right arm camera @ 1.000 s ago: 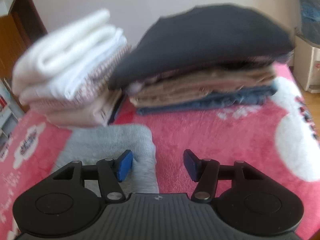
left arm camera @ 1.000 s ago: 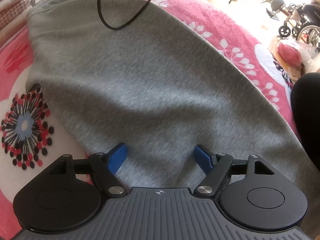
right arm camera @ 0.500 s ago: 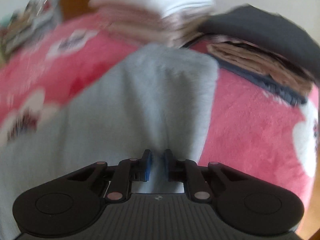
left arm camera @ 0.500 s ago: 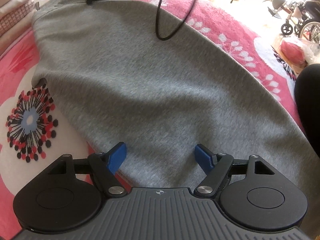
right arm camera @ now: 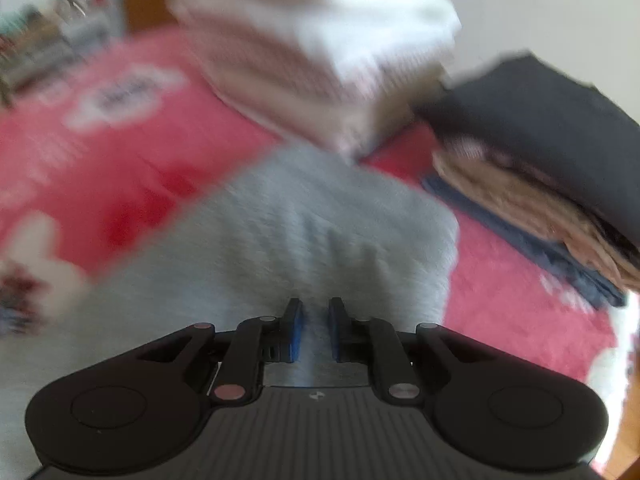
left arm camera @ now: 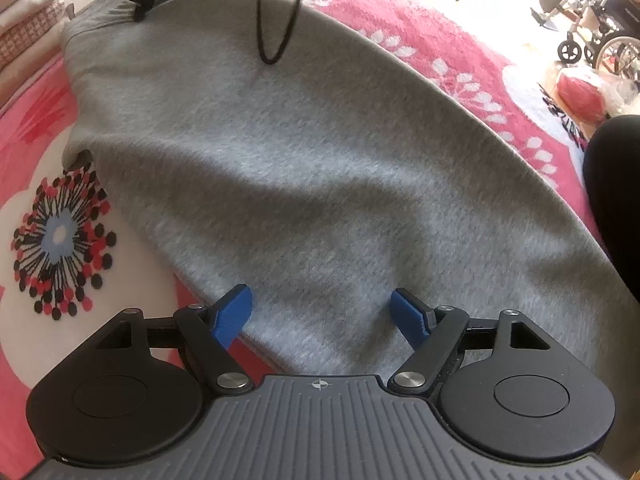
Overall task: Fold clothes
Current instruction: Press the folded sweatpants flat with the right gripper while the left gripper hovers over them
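Your left gripper (left arm camera: 322, 312) hangs wide open over the near end of the grey garment (left arm camera: 304, 168), holding nothing. The garment's long axis runs away from those fingers, up and leftward to its far end. There your right gripper (right arm camera: 314, 330) is nearly closed, pinching a fold of grey fabric. Beneath lies a pink flowered blanket (left arm camera: 440, 40); folded stacks (right arm camera: 540, 168) sit beyond your right gripper.

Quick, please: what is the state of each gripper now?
Left gripper: open, over the grey garment, gripping nothing.
Right gripper: shut on a pinch of the grey garment.
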Available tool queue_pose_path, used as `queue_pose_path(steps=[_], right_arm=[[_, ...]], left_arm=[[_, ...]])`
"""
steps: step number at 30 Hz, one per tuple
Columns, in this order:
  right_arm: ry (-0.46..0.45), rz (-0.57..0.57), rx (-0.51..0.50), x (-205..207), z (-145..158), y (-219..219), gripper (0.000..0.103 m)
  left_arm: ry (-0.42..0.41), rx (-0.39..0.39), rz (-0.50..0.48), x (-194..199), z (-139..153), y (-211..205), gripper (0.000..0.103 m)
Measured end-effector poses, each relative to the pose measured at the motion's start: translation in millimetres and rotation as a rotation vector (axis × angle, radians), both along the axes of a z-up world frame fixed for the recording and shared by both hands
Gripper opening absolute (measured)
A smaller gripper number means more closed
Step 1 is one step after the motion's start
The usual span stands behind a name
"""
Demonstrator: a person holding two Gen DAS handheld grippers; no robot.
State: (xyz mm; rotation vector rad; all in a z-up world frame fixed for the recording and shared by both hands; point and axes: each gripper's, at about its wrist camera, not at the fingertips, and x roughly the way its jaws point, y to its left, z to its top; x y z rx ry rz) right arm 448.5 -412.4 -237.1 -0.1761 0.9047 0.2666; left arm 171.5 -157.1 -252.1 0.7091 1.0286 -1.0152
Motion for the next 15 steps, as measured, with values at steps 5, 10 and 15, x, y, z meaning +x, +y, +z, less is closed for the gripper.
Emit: queue_pose_path(steps=[5,10,15], right_arm=[[-0.095,-0.017,0.085,-25.7,33.8,9.7,0.015],[0.089,0.430,0.122,-78.9,41.4,72.0,0.016],[0.113,0.405,-0.129,-76.7,-3.5,102.9,0.014]], left_arm=[[0.012,-0.006,0.009,0.5,0.1,2.3,0.078],[0.020,-0.003,0.014,-0.9,-1.6,3.5,0.080],[0.021,-0.005,0.012,-4.0,-4.2,5.7,0.080]])
